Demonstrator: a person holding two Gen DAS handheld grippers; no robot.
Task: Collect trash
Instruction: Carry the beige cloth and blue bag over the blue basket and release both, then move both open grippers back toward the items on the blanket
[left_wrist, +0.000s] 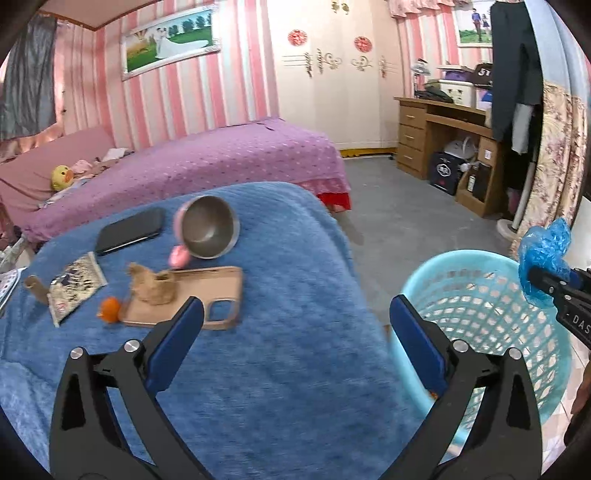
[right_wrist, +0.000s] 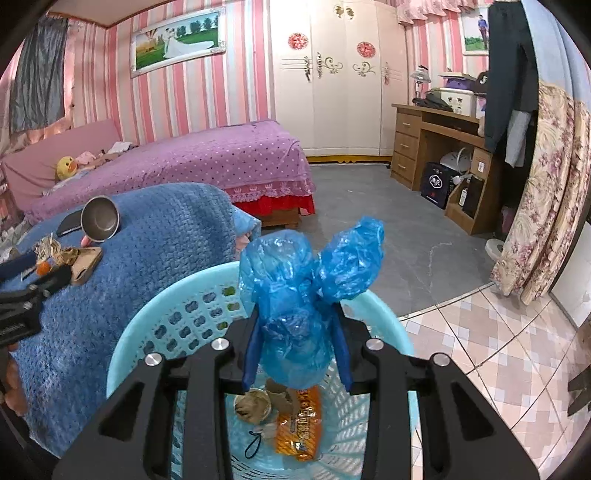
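My right gripper (right_wrist: 295, 310) is shut on a crumpled blue plastic bag (right_wrist: 306, 280) and holds it above the light blue mesh basket (right_wrist: 166, 291). An orange snack wrapper (right_wrist: 299, 424) and a brown crumpled cup (right_wrist: 253, 406) lie on the basket's bottom. My left gripper (left_wrist: 295, 301) is open over the blue blanket (left_wrist: 280, 369) with nothing between its fingers. Ahead of it on the blanket are a crumpled brown paper (left_wrist: 151, 286), a small orange scrap (left_wrist: 110, 308) and a printed packet (left_wrist: 75, 288). The basket (left_wrist: 461, 258) stands to its right, with the blue bag (left_wrist: 543, 258) above the basket's far rim.
A tan phone case (left_wrist: 218, 295), a steel bowl (left_wrist: 208, 232), a pink item (left_wrist: 179, 256) and a black case (left_wrist: 129, 234) also lie on the blanket. A purple bed (left_wrist: 221, 155) is behind, a wooden desk (left_wrist: 443, 140) at the right, grey floor between.
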